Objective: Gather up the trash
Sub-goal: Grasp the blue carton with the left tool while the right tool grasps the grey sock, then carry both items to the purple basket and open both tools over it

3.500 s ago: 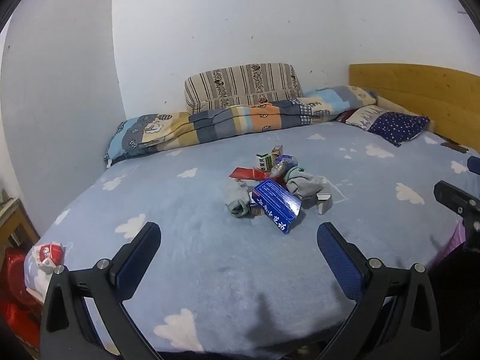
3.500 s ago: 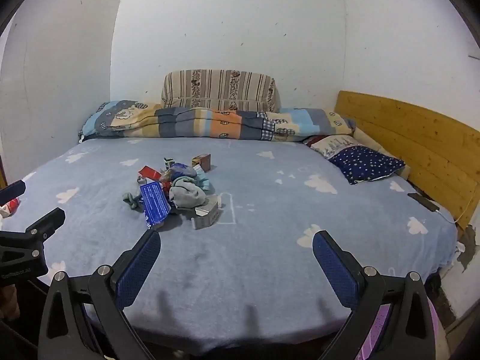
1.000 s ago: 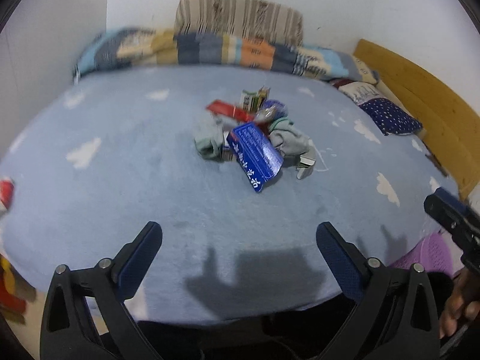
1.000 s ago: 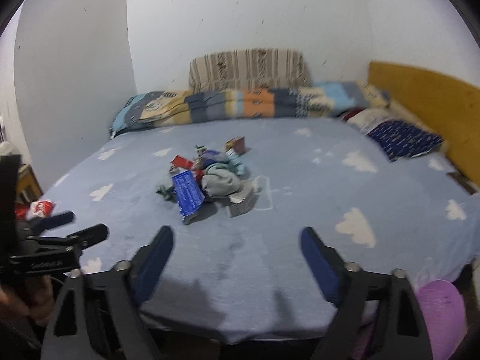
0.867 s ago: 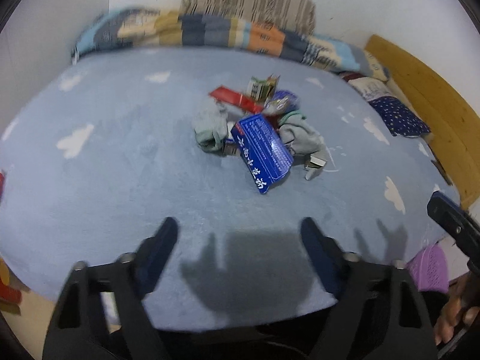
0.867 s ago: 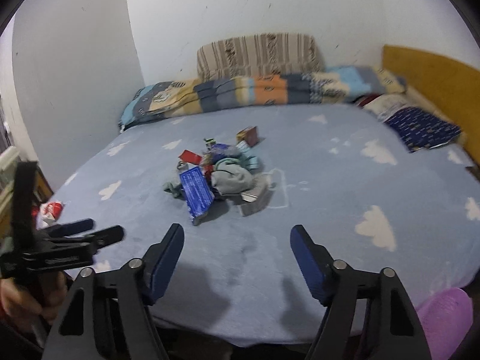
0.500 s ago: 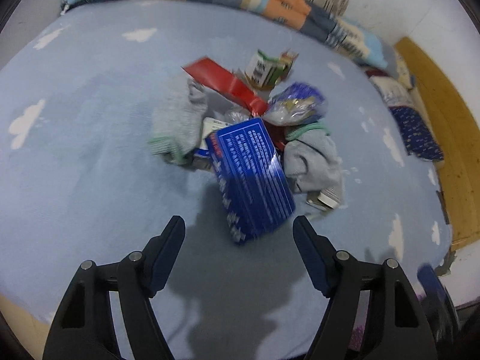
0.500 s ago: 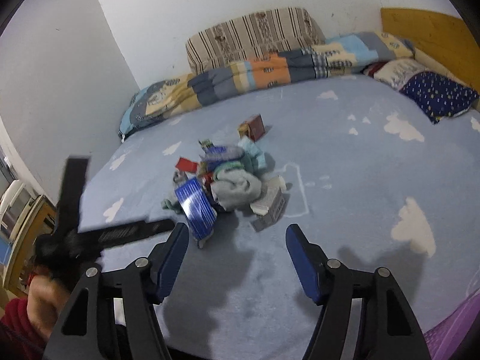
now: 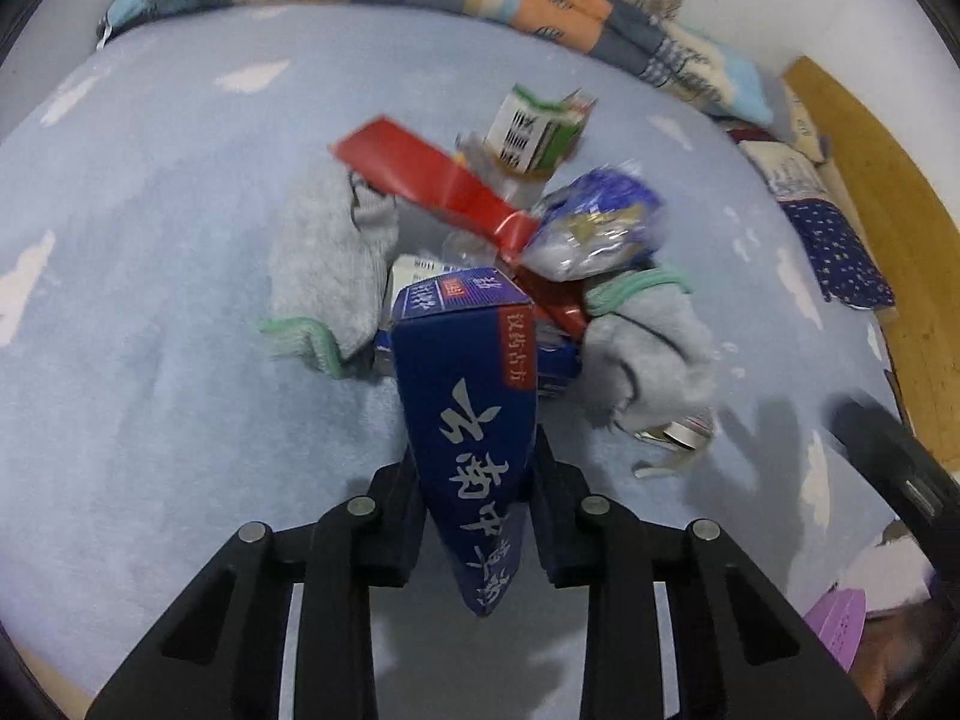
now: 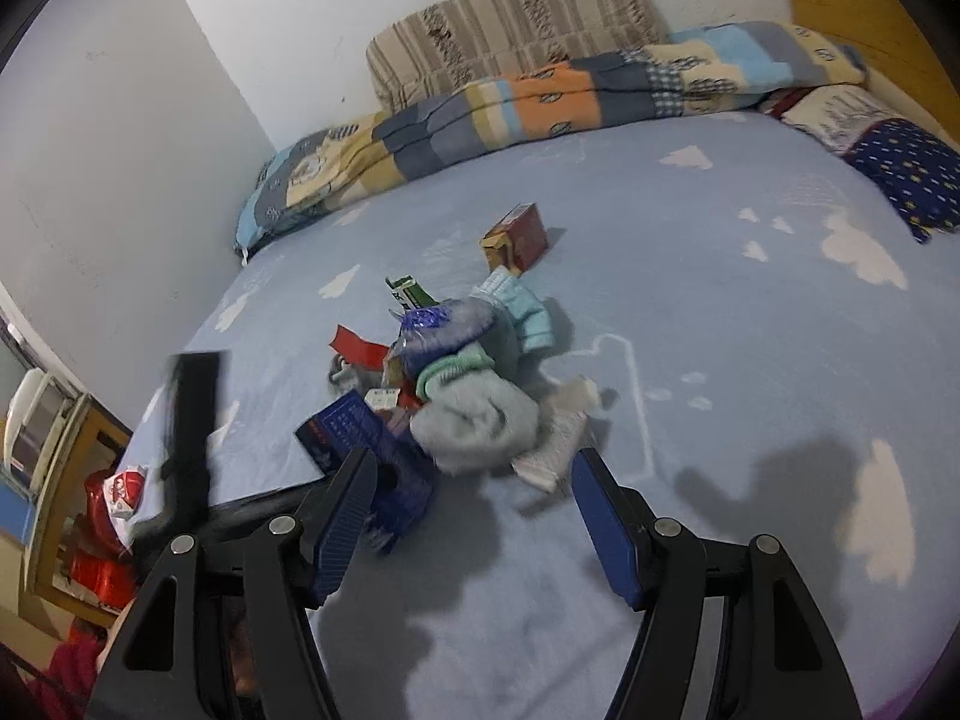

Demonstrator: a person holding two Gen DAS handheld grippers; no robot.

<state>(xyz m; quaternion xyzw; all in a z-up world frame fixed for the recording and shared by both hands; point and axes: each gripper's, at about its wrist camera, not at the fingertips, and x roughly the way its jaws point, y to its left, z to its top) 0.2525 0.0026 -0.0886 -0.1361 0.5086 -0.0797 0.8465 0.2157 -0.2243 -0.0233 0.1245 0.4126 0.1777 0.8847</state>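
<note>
Around blue box (image 9: 474,420), left tongs (image 9: 475,504) closing, formerly wide.

Left tool (image 9: 474,480) is pointing steeply down, jaws closing with the blue box (image 9: 474,420) between them, pads at both its sides. Right tool (image 10: 474,516) is angling down, jaws standing apart with nothing between the pads.

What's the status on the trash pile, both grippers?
Left gripper closing, blue box between its jaws. Right gripper open, empty, short of the pile. Grey socks mixed among the trash on the bed.
</note>
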